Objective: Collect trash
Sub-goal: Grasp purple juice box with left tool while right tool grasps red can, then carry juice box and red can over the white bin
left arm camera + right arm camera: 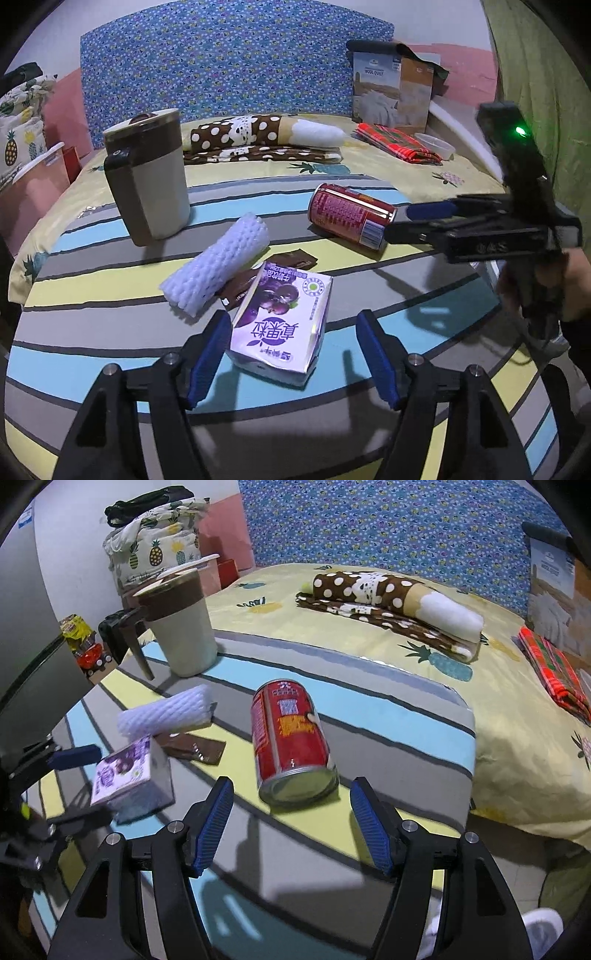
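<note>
A purple drink carton point(282, 319) lies on the striped mat, and my left gripper point(295, 354) is open around its near end, one finger on each side. The carton also shows in the right wrist view point(129, 771). A red can point(290, 738) lies on its side just ahead of my open right gripper point(291, 819); it also shows in the left wrist view point(351, 216), with the right gripper point(402, 221) at its end. A white foam net sleeve point(218, 267) and brown wrappers point(291, 260) lie beside the carton. A beige and brown bin point(147, 181) stands at the back left.
The striped mat point(424, 731) lies on a yellow pineapple bedsheet. Folded brown dotted blankets point(388, 605), a red plaid cloth point(554, 672), a quilt bag point(391, 88) and a clear tub point(437, 144) sit farther back. The bed edge drops off at the right.
</note>
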`<state>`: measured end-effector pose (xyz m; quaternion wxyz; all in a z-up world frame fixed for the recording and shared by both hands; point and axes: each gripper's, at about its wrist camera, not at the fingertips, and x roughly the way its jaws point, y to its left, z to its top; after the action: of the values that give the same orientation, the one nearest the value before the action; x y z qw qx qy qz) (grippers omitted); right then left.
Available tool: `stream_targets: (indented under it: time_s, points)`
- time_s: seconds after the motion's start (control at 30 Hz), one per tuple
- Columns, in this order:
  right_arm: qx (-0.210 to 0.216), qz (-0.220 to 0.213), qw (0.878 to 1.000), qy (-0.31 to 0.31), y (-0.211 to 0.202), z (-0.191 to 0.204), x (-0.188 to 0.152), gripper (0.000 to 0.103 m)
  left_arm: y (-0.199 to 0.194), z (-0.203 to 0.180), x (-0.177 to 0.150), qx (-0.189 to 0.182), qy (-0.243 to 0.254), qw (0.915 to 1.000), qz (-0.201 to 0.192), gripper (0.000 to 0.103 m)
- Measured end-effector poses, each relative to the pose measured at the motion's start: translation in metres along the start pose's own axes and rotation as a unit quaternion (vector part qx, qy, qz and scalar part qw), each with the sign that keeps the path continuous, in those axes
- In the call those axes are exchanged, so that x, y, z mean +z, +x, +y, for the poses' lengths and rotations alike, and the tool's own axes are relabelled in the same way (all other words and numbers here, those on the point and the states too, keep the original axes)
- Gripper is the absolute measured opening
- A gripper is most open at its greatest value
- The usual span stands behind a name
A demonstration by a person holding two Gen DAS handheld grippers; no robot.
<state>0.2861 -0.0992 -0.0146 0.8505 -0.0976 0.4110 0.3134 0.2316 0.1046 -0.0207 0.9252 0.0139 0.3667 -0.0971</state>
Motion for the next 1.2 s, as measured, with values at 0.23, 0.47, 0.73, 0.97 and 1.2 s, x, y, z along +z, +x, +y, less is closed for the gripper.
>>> stream_targets:
  time_s: [0.23, 0.47, 0.73, 0.97, 1.2]
  points:
    - [-0.002, 0.010, 1.000, -0.007, 0.014, 0.001, 0.004, 0.067, 0.007, -0.005, 0.002, 0.037, -0.005, 0.9993, 0.002, 0.072]
    - [0.025, 0.025, 0.999, 0.017, 0.017, -0.003, 0.005, 0.055, 0.000, 0.004, 0.002, 0.051, -0.039, 0.9979, -0.013, 0.072]
    - [0.029, 0.025, 0.999, 0.035, 0.007, -0.001, -0.004, 0.055, 0.014, 0.005, 0.000, 0.024, -0.036, 0.9990, 0.015, 0.072]
    - [0.029, 0.016, 0.998, 0.053, -0.014, 0.001, -0.024, 0.055, 0.020, -0.003, -0.007, 0.023, -0.042, 0.9982, 0.037, 0.060]
    - [0.022, -0.008, 0.997, 0.067, -0.041, 0.006, -0.041, 0.055, -0.002, -0.008, -0.018, 0.033, -0.081, 0.9960, 0.017, 0.060]
